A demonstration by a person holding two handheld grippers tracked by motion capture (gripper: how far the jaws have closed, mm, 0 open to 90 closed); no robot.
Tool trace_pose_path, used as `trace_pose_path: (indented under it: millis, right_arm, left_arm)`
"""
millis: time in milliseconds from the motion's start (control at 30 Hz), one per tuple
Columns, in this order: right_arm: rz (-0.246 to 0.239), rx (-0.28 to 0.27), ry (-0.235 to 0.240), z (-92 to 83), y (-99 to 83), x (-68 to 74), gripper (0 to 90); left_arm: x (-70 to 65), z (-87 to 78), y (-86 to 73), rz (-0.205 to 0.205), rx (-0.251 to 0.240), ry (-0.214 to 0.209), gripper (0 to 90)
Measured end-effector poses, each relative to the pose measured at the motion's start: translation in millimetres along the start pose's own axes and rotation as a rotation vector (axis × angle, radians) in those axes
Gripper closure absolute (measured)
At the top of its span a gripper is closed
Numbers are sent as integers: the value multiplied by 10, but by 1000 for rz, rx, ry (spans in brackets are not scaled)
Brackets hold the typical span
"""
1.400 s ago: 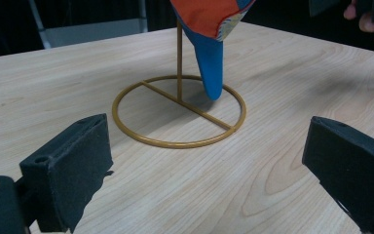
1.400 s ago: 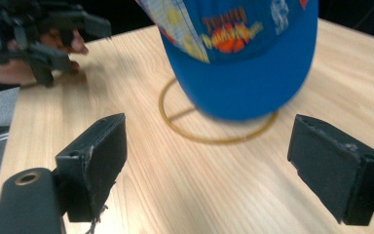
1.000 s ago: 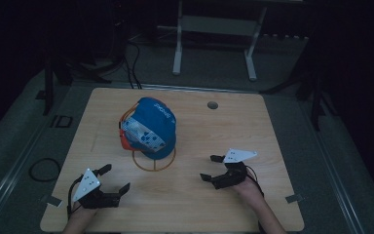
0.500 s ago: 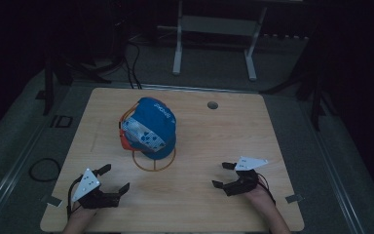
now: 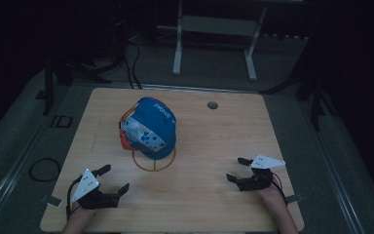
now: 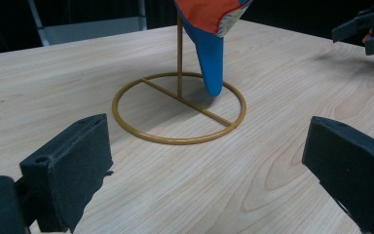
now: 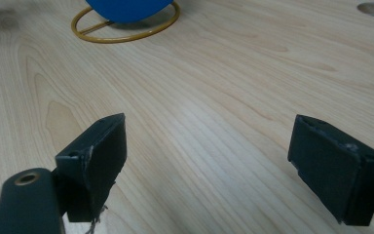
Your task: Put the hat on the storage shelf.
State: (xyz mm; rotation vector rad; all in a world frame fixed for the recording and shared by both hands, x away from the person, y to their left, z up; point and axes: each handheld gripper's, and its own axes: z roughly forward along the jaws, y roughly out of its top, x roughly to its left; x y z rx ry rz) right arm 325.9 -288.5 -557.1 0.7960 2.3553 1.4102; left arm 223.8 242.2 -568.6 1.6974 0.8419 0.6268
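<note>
I am holding both grippers low at the near edge of the table (image 5: 214, 214), jaws spread wide apart and clamping nothing. My left gripper (image 5: 108, 183) is looking straight ahead between its jaws at the stand (image 6: 179, 108), its ring base lying just beyond the jaw tips with the rod rising from the middle. The cap (image 5: 148, 127) is hanging on that rod, above and ahead of the left jaws, its brim drooping down toward the ring. My right gripper (image 5: 237, 169) is sitting well apart from it, with the ring far ahead and off to the left of its jaws. I am judging the left gripper nearer, so any reach for the cap goes forward and up from there.
</note>
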Motion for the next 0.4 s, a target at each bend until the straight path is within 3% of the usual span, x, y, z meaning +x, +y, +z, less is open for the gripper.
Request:
trace_pose_path:
  millis: [167, 400]
  right_arm:
    - [19, -19, -9, -19, -21, -42, 143]
    - [16, 5, -14, 10, -28, -36, 143]
  left_arm:
    - [23, -1, -11, -6, -2, 9, 43]
    - [27, -5, -13, -9, -3, 11, 43]
